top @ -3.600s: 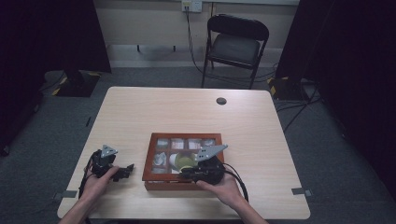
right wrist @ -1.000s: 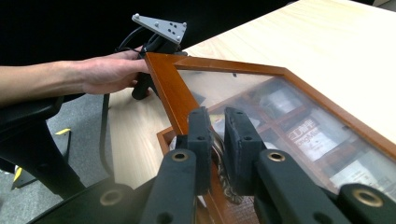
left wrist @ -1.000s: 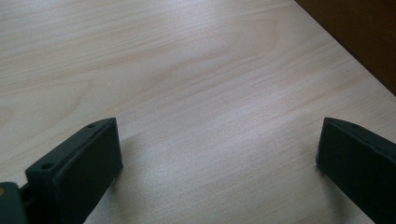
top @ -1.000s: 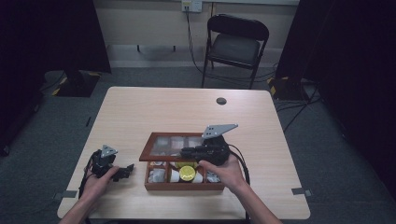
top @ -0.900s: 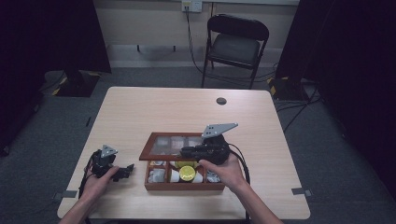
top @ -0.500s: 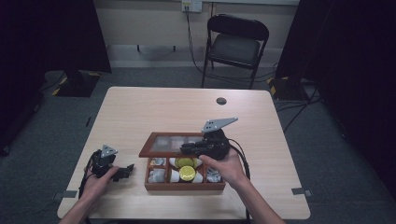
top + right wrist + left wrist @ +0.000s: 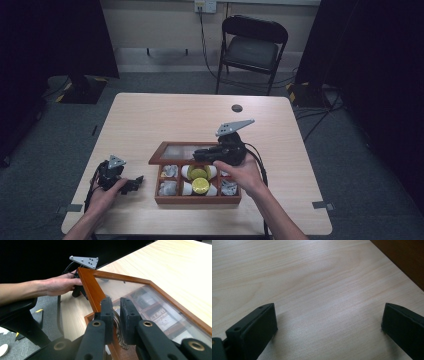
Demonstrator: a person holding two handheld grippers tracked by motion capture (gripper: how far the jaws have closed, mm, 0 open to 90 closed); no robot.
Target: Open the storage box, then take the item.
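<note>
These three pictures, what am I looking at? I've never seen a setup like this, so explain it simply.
A person sits at a light wooden table and holds a hand tool with two black jaws in each hand. One picture is taken from a fixed camera above the table; the other two come from small cameras riding on each tool.

The right gripper has its jaws shut on an ornate metal clasp at the front edge of a glass lid, lifting that lid partway off a wooden box. The box's compartments hold wrapped packets and yellow round pieces.

The left gripper rests on the table beside the box, jaws wide open with nothing between them.
</note>
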